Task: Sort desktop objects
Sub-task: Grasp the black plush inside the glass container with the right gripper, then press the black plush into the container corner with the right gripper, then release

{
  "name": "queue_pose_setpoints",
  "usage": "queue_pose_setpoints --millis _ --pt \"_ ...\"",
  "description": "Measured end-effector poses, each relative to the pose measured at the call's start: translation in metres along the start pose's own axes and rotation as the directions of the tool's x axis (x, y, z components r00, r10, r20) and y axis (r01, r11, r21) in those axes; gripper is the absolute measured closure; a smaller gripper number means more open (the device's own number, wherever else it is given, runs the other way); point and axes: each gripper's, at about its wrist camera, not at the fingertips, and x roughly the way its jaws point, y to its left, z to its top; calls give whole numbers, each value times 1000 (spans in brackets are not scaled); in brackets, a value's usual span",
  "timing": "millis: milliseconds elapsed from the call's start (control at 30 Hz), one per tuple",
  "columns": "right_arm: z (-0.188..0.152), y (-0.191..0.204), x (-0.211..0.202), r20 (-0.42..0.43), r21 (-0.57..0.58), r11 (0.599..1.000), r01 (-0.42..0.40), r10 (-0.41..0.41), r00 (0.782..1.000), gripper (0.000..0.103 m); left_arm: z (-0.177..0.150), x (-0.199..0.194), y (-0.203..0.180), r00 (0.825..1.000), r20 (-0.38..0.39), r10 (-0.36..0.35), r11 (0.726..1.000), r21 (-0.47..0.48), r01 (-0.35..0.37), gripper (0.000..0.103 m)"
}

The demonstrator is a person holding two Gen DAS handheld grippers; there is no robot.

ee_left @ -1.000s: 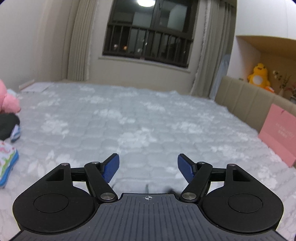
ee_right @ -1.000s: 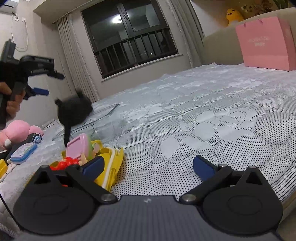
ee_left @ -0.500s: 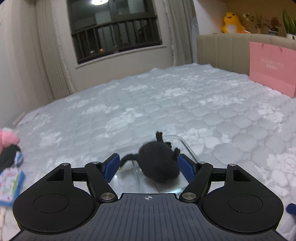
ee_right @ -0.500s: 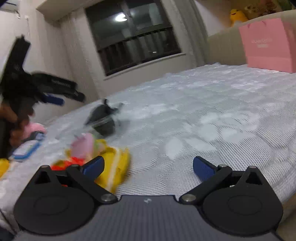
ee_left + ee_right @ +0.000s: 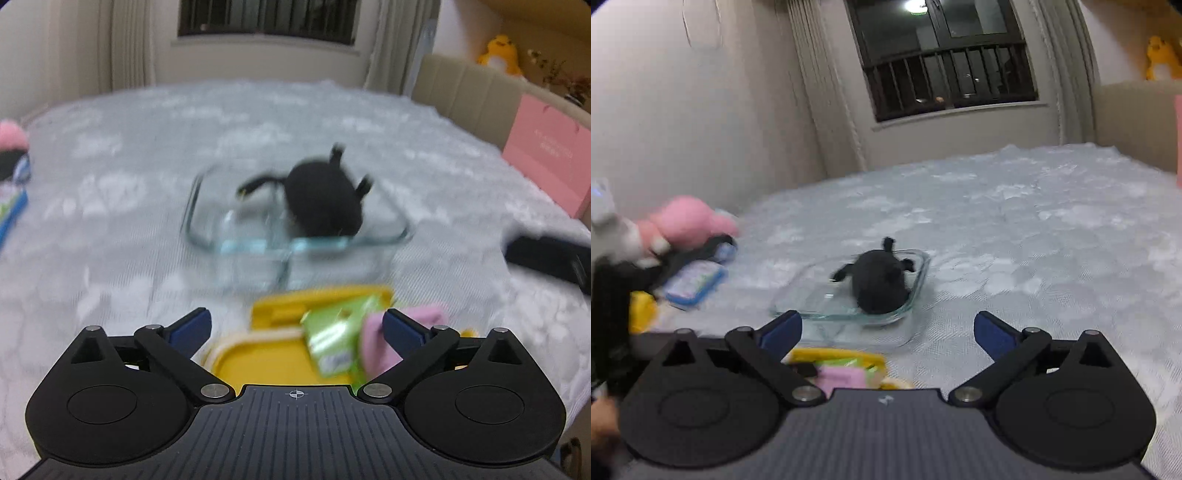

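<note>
The plush toy (image 5: 321,206) lies in the glass dish (image 5: 207,236), behind the open box (image 5: 266,358).

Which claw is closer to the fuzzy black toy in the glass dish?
Hard to tell; the left claw looks a little nearer. Both point at the black toy in the glass dish across the yellow box. Neither touches it.

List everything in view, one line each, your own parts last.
black plush toy: one, black, inside the glass dish.
glass dish: one, clear, mid-bed.
yellow box: one, yellow, open, nearest the grippers, holding green and pink items.
pink plush: one, pink, far left.
blue-edged toy: one, blue and white, beside the pink plush.
pink bag: one, against the headboard.
yellow plush: one, on the shelf.
left gripper: open, empty.
right gripper: open, empty.
</note>
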Motion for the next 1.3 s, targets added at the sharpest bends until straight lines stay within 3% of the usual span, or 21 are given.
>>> queue_pose_setpoints --millis 167,300,567,667,700,967,1100,1200,1300 --pt "15 36 48 -13 -108 991 78 -80 997 6 1 7 33 993 -54 108 993 -45 -110 0" --pt "25 61 94 -73 -191 976 103 -118 990 26 -2 7 48 996 -78 50 992 -111 -58 0" --pt "36 79 160 -172 -338 930 141 -208 963 27 -1 1 38 998 -55 19 998 -51 -22 0" --pt "38 76 179 -198 -368 914 170 -256 946 43 0 3 35 998 -56 4 999 -38 -6 0" --pt "39 75 183 -209 -362 919 155 -242 947 44 0 4 34 998 -56 2 999 -37 -4 0" --pt "46 63 180 -244 -249 964 93 -155 957 53 -2 3 40 998 -65 -4 999 -53 1 0" --pt "68 61 157 -209 -183 981 72 -110 972 53 -1 4 45 998 -69 4 998 -57 -8 0" --pt "90 69 139 -200 -182 982 55 -92 976 53 2 5 56 997 -73 15 996 -85 -21 0" --pt "106 92 137 -241 -283 956 82 -154 958 53 5 3 72 998 -68 8 990 -140 -18 0"
